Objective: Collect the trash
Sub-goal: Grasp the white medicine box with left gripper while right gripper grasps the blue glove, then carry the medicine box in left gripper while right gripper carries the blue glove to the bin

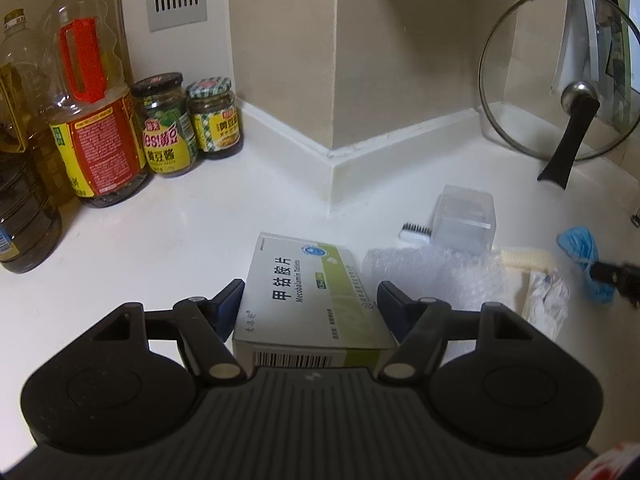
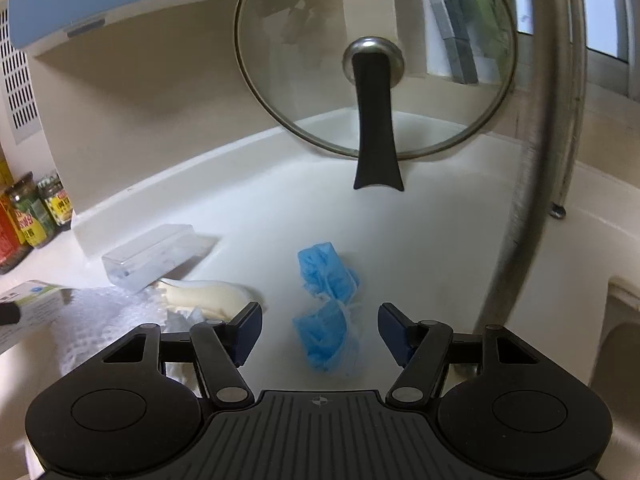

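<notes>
Lying on the white worktop point(image 1: 168, 224) near its inner corner, where the beige wall column juts out, a white-and-green medicine box point(image 1: 308, 292) sits between the fingers of the left gripper point(image 1: 311, 300); the blue pads flank both long sides of the box, the left one touching or nearly so, the right one just beside the carton, and whether they press it cannot be told. Right of the box: a sheet of bubble wrap point(image 1: 436, 276), a crumpled white wrapper point(image 1: 548, 300), a cream-coloured brush handle point(image 1: 524, 258) with dark bristles point(image 1: 414, 229), and a clear plastic case point(image 1: 466, 218) resting over the brush. Further right, toward the sink edge, a bunched blue plastic cover point(image 2: 326, 308) tied with white elastic lies on the worktop between the spread fingers of the right gripper point(image 2: 320, 330), clear of both pads and touching neither. Back of worktop, right: a glass pan lid point(image 2: 374, 56) with black handle, propped upright against the wall. Far right: a curved metal tap pipe point(image 2: 532, 160), beside the sink rim. Left rear corner: two large oil bottles point(image 1: 92, 120) and two labelled sauce jars point(image 1: 168, 124), standing close together against the wall.
</notes>
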Demonstrator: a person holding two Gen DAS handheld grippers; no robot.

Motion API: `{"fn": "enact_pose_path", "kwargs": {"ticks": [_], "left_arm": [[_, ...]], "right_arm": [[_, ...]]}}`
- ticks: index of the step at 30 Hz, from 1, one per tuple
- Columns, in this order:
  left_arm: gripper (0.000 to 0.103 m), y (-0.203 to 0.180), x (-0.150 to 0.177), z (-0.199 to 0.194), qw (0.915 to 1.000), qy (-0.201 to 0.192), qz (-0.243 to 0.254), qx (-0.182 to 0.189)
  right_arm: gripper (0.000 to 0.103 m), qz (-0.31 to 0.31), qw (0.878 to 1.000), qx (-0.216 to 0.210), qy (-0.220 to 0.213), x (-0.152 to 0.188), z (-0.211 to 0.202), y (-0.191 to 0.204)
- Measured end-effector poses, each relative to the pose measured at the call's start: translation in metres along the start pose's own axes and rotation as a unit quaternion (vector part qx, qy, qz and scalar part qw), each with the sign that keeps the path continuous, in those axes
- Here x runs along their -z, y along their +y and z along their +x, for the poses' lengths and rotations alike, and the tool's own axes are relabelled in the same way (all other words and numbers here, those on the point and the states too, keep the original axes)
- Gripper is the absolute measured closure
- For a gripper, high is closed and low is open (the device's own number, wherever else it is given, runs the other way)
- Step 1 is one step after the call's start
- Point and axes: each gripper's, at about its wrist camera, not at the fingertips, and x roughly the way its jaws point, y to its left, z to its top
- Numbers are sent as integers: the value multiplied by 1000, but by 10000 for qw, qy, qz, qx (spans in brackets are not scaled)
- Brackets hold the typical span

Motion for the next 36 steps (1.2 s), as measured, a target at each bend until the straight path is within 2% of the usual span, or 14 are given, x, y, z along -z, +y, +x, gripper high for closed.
{"fn": "enact_pose_path", "kwargs": {"ticks": [8,10,12,14,15,22,26,32,36], "left_arm": [[33,4,12,5,9994,277,156,-102],[31,4,10,6,9994,270,178,-127],[27,4,7,9,9993,283,195,-138],[27,3,5,12,9991,304,256,-132],[26,1,4,14,9990,307,281,-140],[23,1,0,32,9976,564,307,-254],[32,1,1,42,9965,748,337,-188],[33,0,3,34,9969,594,488,-167],[33,5,5,17,9977,463,489,-26]], "right_arm": [[52,-192,9993,247,183,-5,25,5],[58,-202,9990,300,275,-5,29,4],[70,-182,9988,301,338,-4,32,3],[77,-182,9989,299,320,-3,29,1],[84,-173,9990,281,302,-2,26,1],[85,69,9998,162,60,1,-1,-7],[85,165,9998,82,-11,3,-17,-11],[85,361,9993,-25,-20,9,-39,-13],[85,442,9990,-91,-17,16,-56,-6]]}}
